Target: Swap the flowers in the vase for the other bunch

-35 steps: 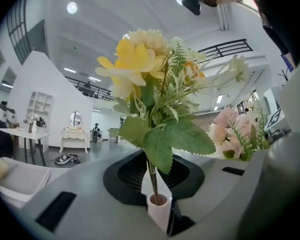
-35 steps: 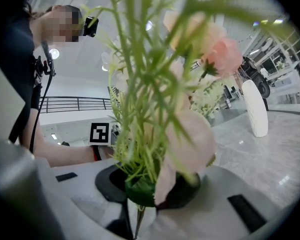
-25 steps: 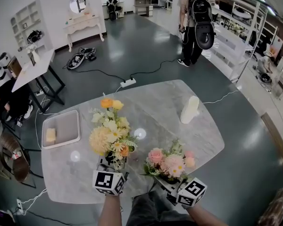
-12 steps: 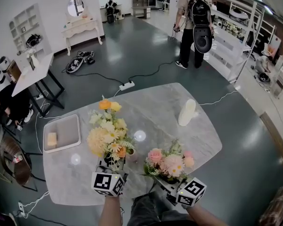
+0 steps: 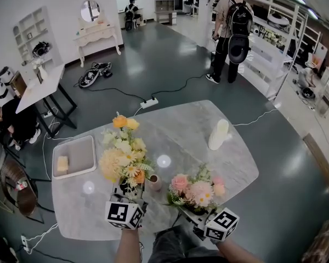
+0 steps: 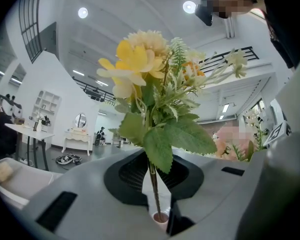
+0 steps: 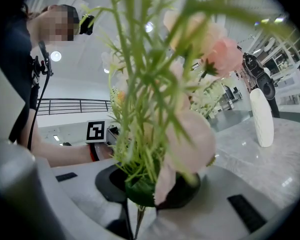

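My left claw (image 6: 157,206) clamps the yellow bunch (image 5: 123,155), my right claw (image 7: 135,215) the pink bunch (image 5: 197,189), over a marble counter (image 5: 181,127) on dark floor (image 5: 153,59).

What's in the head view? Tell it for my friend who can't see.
Two handheld grippers each hold a flower bunch over a marble table: the left gripper a yellow bunch, the right gripper a pink bunch. A small vase stands between them.
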A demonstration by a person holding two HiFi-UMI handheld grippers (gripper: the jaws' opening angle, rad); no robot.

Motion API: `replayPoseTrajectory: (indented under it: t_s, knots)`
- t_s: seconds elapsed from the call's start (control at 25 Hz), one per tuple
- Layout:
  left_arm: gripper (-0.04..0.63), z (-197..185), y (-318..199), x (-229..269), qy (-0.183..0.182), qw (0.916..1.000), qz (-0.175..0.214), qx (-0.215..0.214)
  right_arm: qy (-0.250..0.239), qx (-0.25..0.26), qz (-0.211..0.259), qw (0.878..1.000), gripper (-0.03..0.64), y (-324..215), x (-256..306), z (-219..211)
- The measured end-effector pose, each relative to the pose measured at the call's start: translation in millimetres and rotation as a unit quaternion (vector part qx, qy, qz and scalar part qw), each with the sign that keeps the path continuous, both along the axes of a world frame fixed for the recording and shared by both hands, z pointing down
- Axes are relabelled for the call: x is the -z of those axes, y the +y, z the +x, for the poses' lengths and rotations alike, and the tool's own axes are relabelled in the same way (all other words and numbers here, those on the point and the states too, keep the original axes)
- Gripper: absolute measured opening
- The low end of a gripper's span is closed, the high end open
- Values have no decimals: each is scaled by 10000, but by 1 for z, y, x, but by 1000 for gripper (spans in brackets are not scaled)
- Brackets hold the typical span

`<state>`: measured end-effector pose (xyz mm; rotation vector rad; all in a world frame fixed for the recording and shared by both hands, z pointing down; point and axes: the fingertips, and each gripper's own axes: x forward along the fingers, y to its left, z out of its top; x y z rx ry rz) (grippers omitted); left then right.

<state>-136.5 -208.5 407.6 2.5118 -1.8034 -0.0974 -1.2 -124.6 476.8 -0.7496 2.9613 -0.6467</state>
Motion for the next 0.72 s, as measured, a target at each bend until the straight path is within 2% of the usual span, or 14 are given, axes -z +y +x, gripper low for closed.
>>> replayPoseTrajectory:
  t_s: [0.2, 0.72]
  knots:
    - [60, -6, -5, 17, 183, 9998, 8, 49, -6, 55, 33, 10000, 95, -10, 15, -2]
    - [60, -32, 8, 17, 130, 9995, -4, 283, -10, 249, 162, 9996, 95, -17, 22, -20]
